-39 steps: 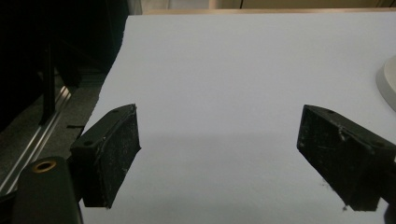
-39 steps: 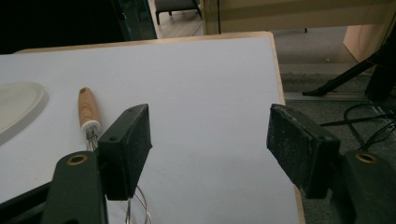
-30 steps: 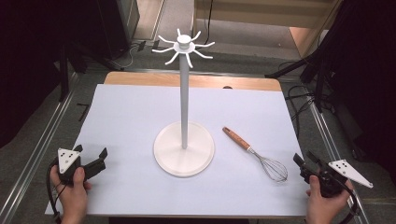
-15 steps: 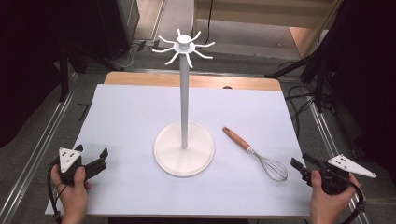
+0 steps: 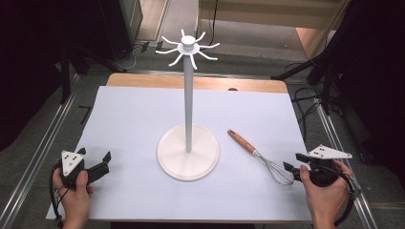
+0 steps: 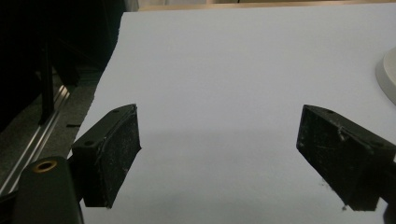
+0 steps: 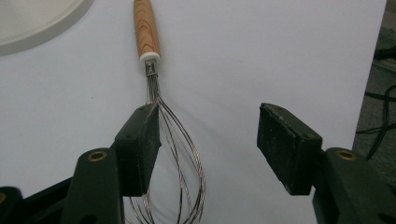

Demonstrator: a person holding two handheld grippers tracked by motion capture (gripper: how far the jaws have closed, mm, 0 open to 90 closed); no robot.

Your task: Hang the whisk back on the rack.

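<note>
A wire whisk [image 5: 260, 156] with a wooden handle lies flat on the white table cover, right of the white hook stand [image 5: 188, 150]. My right gripper [image 5: 293, 161] is open at the whisk's wire end. In the right gripper view the whisk [image 7: 154, 84] runs away from me, and its wire loops pass just inside the left jaw of my right gripper [image 7: 208, 133]. My left gripper [image 5: 94, 158] stands open at the front left. In the left gripper view nothing but bare cover lies between the jaws of the left gripper [image 6: 219, 140].
The stand has a round base [image 5: 172, 162], a tall pole and several hooks at the top [image 5: 188, 47]. A wooden table edge [image 5: 143, 81] shows at the back. Metal rails [image 5: 43, 143] run along both sides. Cables [image 5: 305, 95] lie on the floor at the right.
My right gripper has turned and crept left toward the whisk's wire end. The left gripper has barely moved.
</note>
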